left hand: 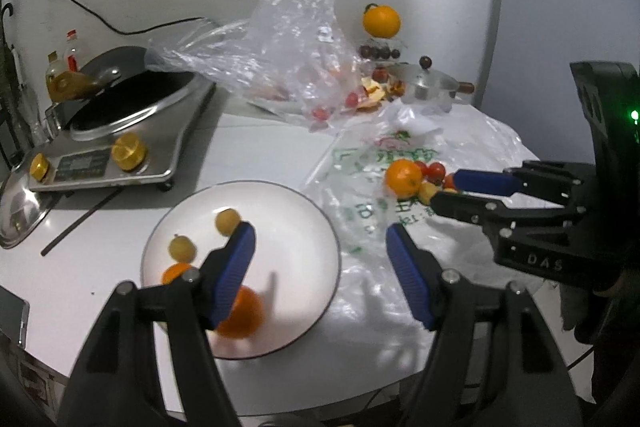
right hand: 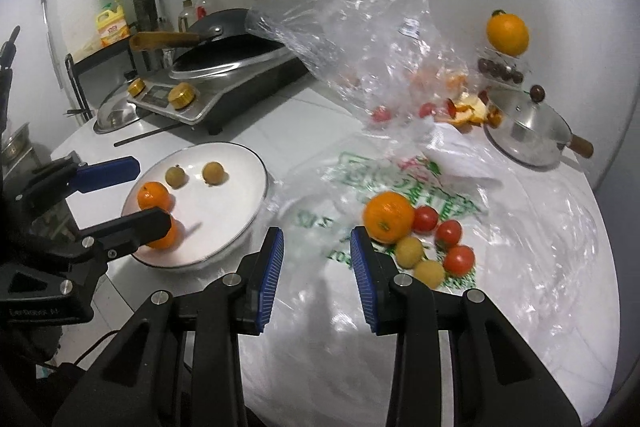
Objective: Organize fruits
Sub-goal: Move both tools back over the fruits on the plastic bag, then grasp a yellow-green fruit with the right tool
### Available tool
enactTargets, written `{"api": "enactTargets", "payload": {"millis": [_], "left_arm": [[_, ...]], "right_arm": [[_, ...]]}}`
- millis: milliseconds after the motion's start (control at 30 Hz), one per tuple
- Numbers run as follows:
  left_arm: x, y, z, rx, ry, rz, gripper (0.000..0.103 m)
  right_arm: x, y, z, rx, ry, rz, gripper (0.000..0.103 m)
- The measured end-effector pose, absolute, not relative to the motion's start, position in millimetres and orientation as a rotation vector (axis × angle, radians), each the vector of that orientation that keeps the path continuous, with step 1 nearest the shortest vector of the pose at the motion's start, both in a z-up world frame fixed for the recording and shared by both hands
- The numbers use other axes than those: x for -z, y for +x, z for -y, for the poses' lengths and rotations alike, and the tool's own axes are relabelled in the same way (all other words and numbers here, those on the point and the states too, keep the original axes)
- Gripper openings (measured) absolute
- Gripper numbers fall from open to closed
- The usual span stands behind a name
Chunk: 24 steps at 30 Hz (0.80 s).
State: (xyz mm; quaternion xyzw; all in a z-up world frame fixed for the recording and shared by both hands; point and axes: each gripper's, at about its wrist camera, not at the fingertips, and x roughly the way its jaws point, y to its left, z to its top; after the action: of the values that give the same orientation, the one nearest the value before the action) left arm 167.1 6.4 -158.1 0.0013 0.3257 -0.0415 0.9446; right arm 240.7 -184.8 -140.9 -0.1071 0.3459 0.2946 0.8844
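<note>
Both grippers empty, one above the plate and one near the loose fruit

The left gripper [left hand: 320,247] hangs over the round white plate [right hand: 244,163] with its blue-padded fingers [left hand: 236,267] well apart and nothing between them; just under it an orange mandarin [right hand: 166,235] looks blurred, so I judge it was just let go. The right gripper [right hand: 316,259] has its fingers only narrowly apart and also empty, near the fruit that lies on the printed white plastic bag [right hand: 384,171], probably for the next pick. The plate holds two mandarins and two small yellow-green fruits [right hand: 176,175]. On the bag lie one larger orange [right hand: 388,215], three red cherry tomatoes [right hand: 448,233] and two small yellow fruits [right hand: 409,251].
</note>
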Motion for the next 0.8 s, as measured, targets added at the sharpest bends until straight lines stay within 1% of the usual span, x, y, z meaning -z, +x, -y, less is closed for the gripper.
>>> {"api": "enactTargets", "payload": {"millis": [533,800], "left_arm": [[165.1,191.5,41.2,0.146,0.040,-0.687,0.069],[168.8,206.6,59.1,0.191,0.048,-0.706,0.069]], "right_arm": [[161.0,267.4,240.0,-0.553,-0.172,-0.762,0.037],[176.7,285.2,248.8,-0.561,-0.161,-0.800,0.037]]}}
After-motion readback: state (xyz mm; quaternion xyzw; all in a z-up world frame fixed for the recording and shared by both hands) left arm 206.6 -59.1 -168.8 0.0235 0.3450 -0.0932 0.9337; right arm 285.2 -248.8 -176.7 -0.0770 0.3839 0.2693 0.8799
